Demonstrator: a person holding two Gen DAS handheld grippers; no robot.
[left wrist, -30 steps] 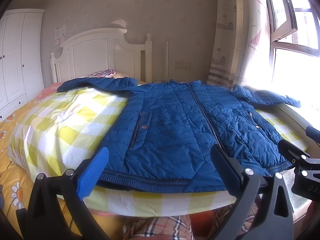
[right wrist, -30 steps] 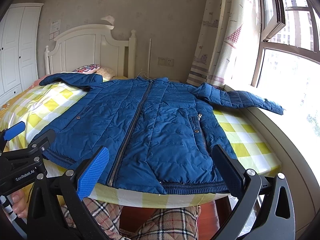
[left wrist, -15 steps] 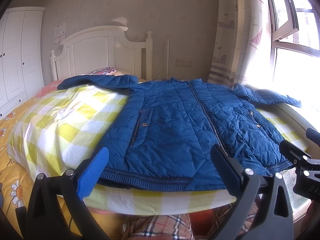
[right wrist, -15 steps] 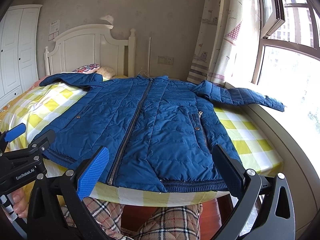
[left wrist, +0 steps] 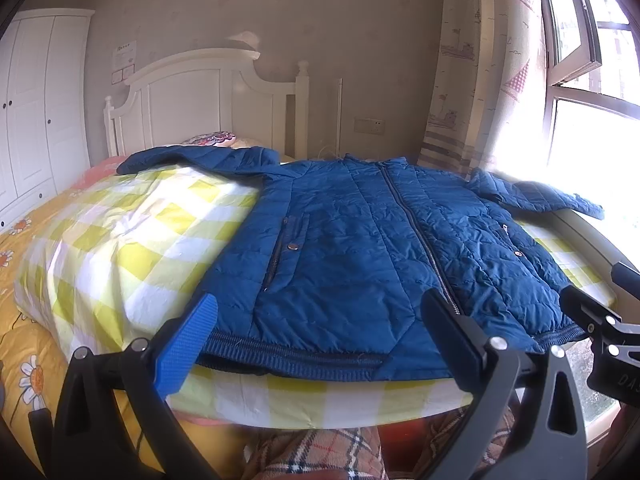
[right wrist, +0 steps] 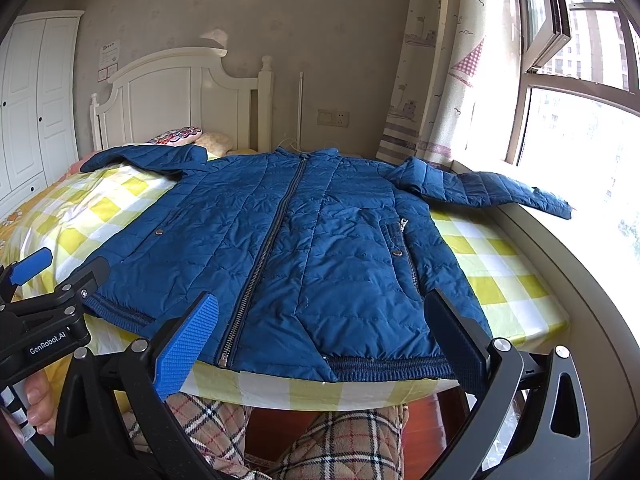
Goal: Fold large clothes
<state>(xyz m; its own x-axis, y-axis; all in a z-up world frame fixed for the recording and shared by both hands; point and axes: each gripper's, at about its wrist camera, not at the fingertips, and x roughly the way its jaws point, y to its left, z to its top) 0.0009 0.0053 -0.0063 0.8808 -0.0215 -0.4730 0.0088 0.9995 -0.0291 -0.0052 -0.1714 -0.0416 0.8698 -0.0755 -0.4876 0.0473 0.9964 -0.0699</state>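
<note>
A blue quilted jacket [left wrist: 360, 240] lies flat and zipped on a yellow-checked sheet, front up, both sleeves spread out; it also shows in the right wrist view [right wrist: 312, 240]. Its hem hangs at the near bed edge. My left gripper [left wrist: 320, 332] is open and empty, held just before the hem's left half. My right gripper [right wrist: 320, 332] is open and empty before the hem's right half. The left gripper also shows at the left edge of the right wrist view [right wrist: 56, 272].
The bed [left wrist: 120, 240] has a white headboard [left wrist: 200, 100] and a pillow [right wrist: 180, 136] at the far end. A window sill [right wrist: 580, 264] and curtain [right wrist: 440, 80] run along the right. A white wardrobe [left wrist: 36, 100] stands left. Plaid-clad legs [right wrist: 340, 440] are below.
Both grippers have moved slightly closer to the jacket's hem and a little to the left. The jacket has not moved. Both grippers stay open.
</note>
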